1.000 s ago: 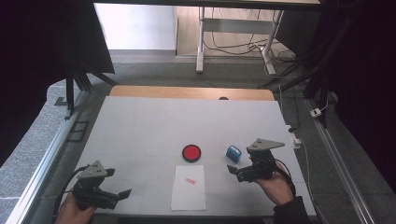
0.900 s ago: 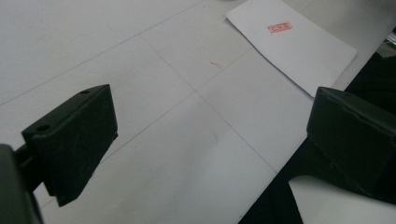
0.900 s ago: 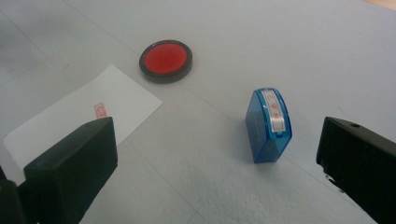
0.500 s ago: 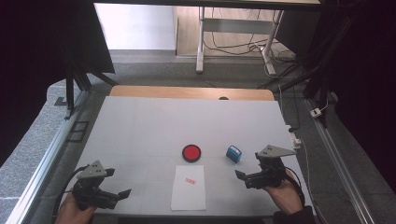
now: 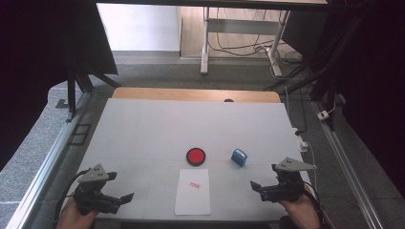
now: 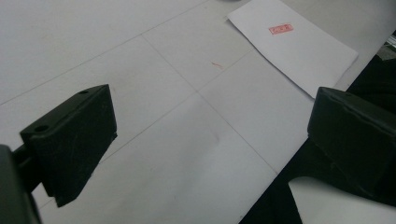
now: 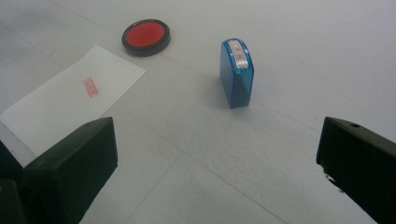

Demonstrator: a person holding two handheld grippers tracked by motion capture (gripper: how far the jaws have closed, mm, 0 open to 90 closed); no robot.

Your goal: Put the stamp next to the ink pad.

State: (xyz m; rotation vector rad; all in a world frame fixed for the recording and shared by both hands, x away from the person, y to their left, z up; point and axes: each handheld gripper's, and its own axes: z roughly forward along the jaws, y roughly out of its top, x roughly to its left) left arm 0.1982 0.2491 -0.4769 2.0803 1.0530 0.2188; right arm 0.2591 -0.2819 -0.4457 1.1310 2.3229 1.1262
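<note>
The right tongs (image 5: 258, 187) gape empty near the tabletop's (image 5: 143, 129) front right corner; the left tongs (image 5: 125, 198) gape empty near its front left corner. The small blue plastic stamp block (image 5: 239, 157) lies just beyond the right tongs, beside the round black-rimmed red ink pad (image 5: 196, 156), behind the white stamped paper sheet (image 5: 193, 191) at the front edge.

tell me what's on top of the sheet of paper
A small red stamp mark is printed near the far end of the sheet of paper; nothing else lies on it. What is under the sheet is covered.
</note>
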